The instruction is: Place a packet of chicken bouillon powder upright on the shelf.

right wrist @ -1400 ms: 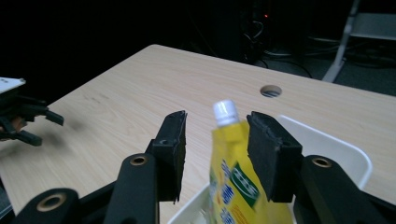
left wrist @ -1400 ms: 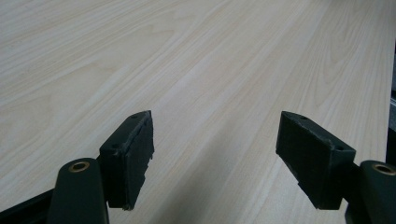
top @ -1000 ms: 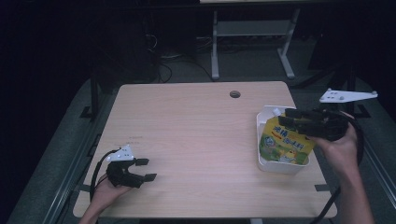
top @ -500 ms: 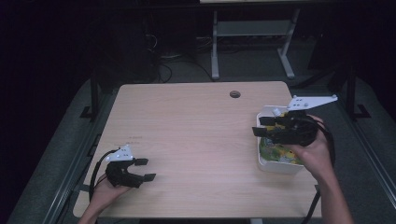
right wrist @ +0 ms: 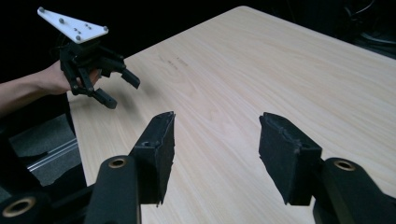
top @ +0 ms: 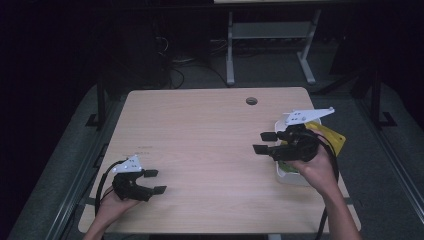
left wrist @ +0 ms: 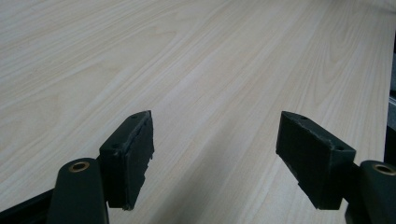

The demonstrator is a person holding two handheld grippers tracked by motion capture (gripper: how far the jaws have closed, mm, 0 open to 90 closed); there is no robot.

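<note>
Hovering beside white tray [top: 287, 176]: gaping right gripper [top: 263, 142]

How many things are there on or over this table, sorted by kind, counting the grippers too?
Black two-jaw handheld grippers: 2, the left gripper and the right gripper, both with jaws open.
White plastic rectangular tub: 1.
Yellow printed snack packet lying in the tub: 1.
Total: 4.
</note>
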